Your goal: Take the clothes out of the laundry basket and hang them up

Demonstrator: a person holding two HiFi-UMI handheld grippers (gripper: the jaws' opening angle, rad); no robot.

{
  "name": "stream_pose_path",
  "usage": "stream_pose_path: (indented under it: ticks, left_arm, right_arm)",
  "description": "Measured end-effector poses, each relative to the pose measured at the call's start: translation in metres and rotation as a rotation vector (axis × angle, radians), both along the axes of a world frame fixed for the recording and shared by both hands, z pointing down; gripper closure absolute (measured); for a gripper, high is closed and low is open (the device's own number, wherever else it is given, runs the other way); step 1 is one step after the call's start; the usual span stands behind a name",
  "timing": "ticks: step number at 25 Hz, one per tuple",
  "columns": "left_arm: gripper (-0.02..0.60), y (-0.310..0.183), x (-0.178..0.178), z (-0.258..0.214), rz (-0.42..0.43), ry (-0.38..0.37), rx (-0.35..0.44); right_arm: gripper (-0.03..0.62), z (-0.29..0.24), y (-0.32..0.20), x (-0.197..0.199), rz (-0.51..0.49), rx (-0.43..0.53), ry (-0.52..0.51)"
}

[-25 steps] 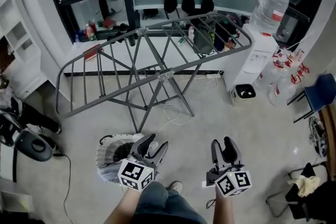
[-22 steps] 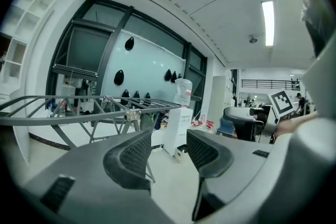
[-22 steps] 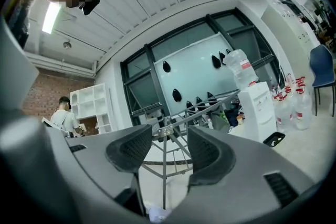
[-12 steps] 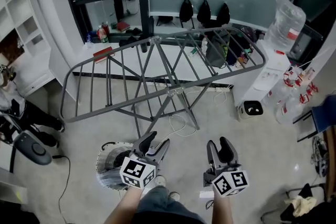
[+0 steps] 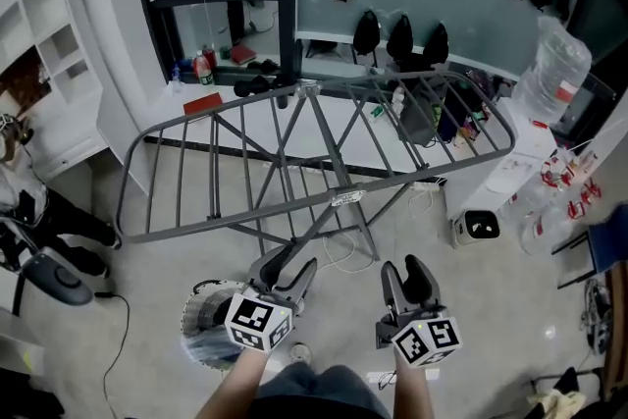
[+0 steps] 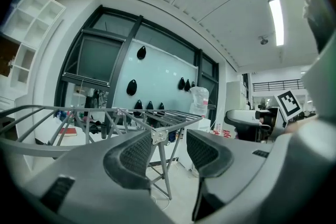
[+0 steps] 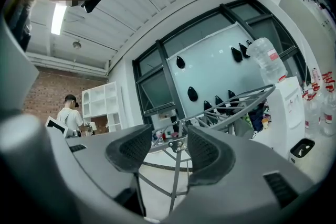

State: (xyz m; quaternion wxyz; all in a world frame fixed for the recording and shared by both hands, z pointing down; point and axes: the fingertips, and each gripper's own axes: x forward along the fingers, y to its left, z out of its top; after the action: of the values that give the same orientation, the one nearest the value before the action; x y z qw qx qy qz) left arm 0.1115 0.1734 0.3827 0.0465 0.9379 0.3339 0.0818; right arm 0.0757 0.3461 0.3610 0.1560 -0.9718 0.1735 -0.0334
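Note:
A grey folding drying rack (image 5: pixel 314 152) stands spread out in front of me, with a dark item (image 5: pixel 420 118) hanging at its far right end. A round white laundry basket (image 5: pixel 201 329) with pale clothes in it sits on the floor under my left gripper (image 5: pixel 287 268). That gripper is open and holds nothing. My right gripper (image 5: pixel 407 278) hangs beside it, also open and holding nothing. Both point towards the rack and stay short of it. In the left gripper view the rack's hinge (image 6: pixel 159 136) shows between the pads, far off. The right gripper view shows the rack (image 7: pixel 231 107) the same way.
A water dispenser with a big bottle (image 5: pixel 559 74) and a small white bin (image 5: pixel 479 228) stand at the right. White shelves (image 5: pixel 39 64) and a dark chair (image 5: pixel 49 275) are at the left. A cable (image 5: pixel 339 255) loops on the floor under the rack. A person (image 7: pixel 68 115) stands far off.
The rack has come closer and lower in the head view, and the basket now lies partly under my left gripper. Both grippers stay open, side by side.

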Motion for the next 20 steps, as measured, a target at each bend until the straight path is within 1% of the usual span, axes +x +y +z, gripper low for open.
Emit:
stream_pose_path:
  ticks: [4, 11, 14, 20]
  left_arm:
    - [0.376, -0.009, 0.012, 0.006, -0.029, -0.007, -0.001]
    - [0.376, -0.016, 0.036, 0.006, -0.111, -0.015, -0.007]
    - [0.376, -0.033, 0.032, 0.011, -0.188, -0.021, -0.016]
    - [0.376, -0.096, 0.016, 0.015, -0.393, -0.037, -0.015]
  right_arm:
    - [0.388, 0.006, -0.013, 0.014, -0.026, 0.008, -0.005]
    - [0.388, -0.003, -0.028, 0.055, -0.141, -0.012, 0.006]
    - [0.388, 0.0, -0.047, 0.061, -0.222, -0.023, 0.006]
    - [0.388, 0.006, -0.107, 0.077, -0.424, -0.031, -0.015]
